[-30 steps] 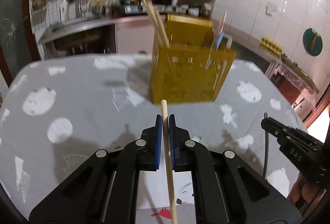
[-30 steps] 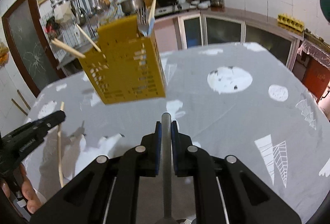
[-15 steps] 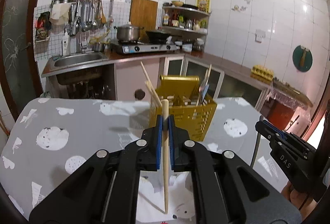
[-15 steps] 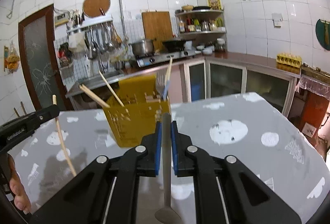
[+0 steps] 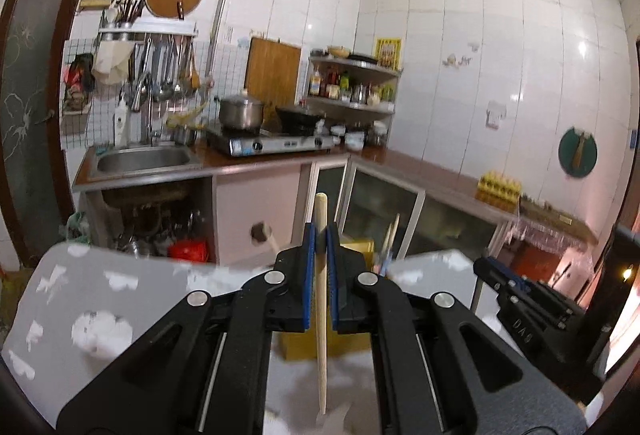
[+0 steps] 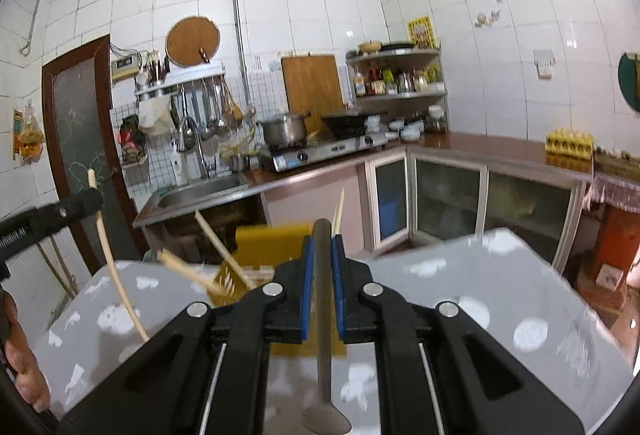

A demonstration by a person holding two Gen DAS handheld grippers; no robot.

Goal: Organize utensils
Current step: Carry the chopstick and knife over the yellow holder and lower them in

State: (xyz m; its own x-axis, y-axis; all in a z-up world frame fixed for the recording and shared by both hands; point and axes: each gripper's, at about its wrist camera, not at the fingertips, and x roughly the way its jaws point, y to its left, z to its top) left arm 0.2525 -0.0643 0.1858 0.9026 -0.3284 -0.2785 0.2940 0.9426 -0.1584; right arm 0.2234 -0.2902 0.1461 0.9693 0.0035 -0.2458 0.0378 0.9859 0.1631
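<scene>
My left gripper (image 5: 319,235) is shut on a wooden chopstick (image 5: 321,315) that hangs upright between the blue pads, its top poking above them. In the right wrist view my right gripper (image 6: 322,243) is shut on the grey handle of a metal spoon (image 6: 322,335), bowl end down. A yellow perforated utensil basket (image 6: 276,235) stands on the grey patterned table (image 6: 500,295) beyond both grippers, mostly hidden behind their jaws, with chopsticks (image 6: 218,241) sticking out of it. The left gripper with its chopstick (image 6: 110,259) shows at the left edge of the right wrist view.
Behind the table runs a kitchen counter with a sink (image 5: 142,159), a gas stove and pot (image 5: 240,113), a corner shelf of bottles (image 5: 352,87) and an egg carton (image 6: 568,147). A door (image 6: 80,139) is at the left. A hand (image 6: 20,363) holds the left gripper.
Both grippers rose and tilted up with their utensils. The basket and table dropped low in both views, and the kitchen wall now fills them.
</scene>
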